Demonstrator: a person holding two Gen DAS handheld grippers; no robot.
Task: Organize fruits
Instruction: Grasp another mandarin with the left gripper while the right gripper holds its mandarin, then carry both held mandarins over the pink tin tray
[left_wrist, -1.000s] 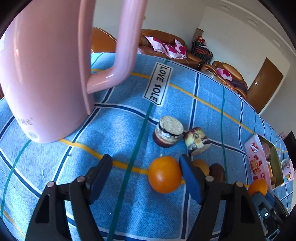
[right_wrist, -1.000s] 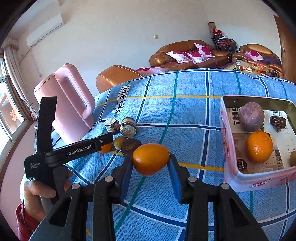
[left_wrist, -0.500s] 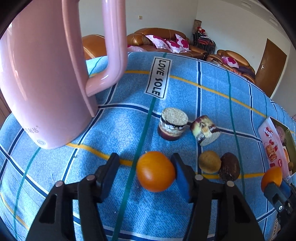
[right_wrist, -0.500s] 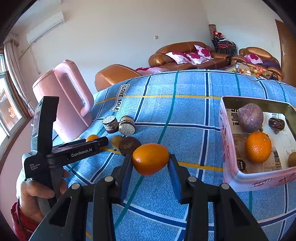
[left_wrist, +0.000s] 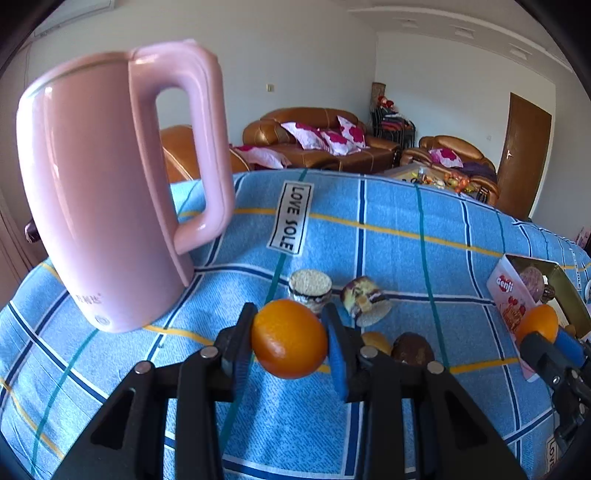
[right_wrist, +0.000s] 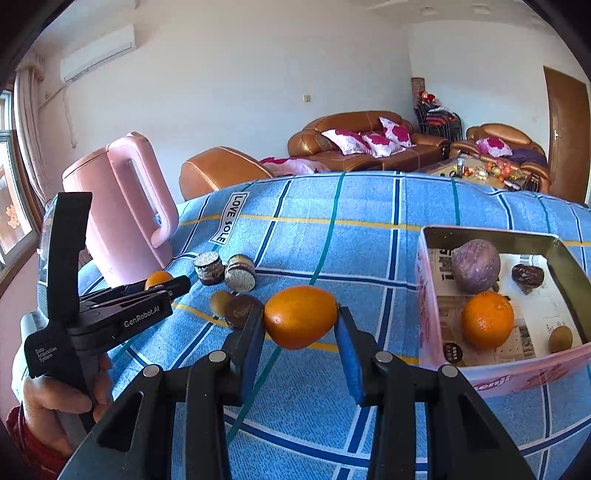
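Note:
My left gripper (left_wrist: 290, 341) is shut on an orange (left_wrist: 289, 339) and holds it above the blue checked cloth (left_wrist: 388, 254). My right gripper (right_wrist: 301, 325) is shut on a second orange (right_wrist: 301, 317), just left of the pink tin box (right_wrist: 428, 295). The box holds a purple fruit (right_wrist: 475, 266), an orange (right_wrist: 487, 325), a dark date (right_wrist: 526, 277) and a small kiwi (right_wrist: 560, 339). The left gripper with its orange shows in the right wrist view (right_wrist: 159, 280); the right one shows in the left wrist view (left_wrist: 537, 325).
A tall pink kettle (left_wrist: 107, 184) stands at the left. Two round cakes (left_wrist: 309, 291) (left_wrist: 365, 301) and a small tan fruit (left_wrist: 376, 341) beside a brown one (left_wrist: 412, 347) lie mid-cloth. A "LOVE SOLE" label (left_wrist: 291, 218) lies behind them.
My left gripper closed on the orange that lay on the cloth and lifted it. My right gripper kept hold of its orange and stayed near the tin box.

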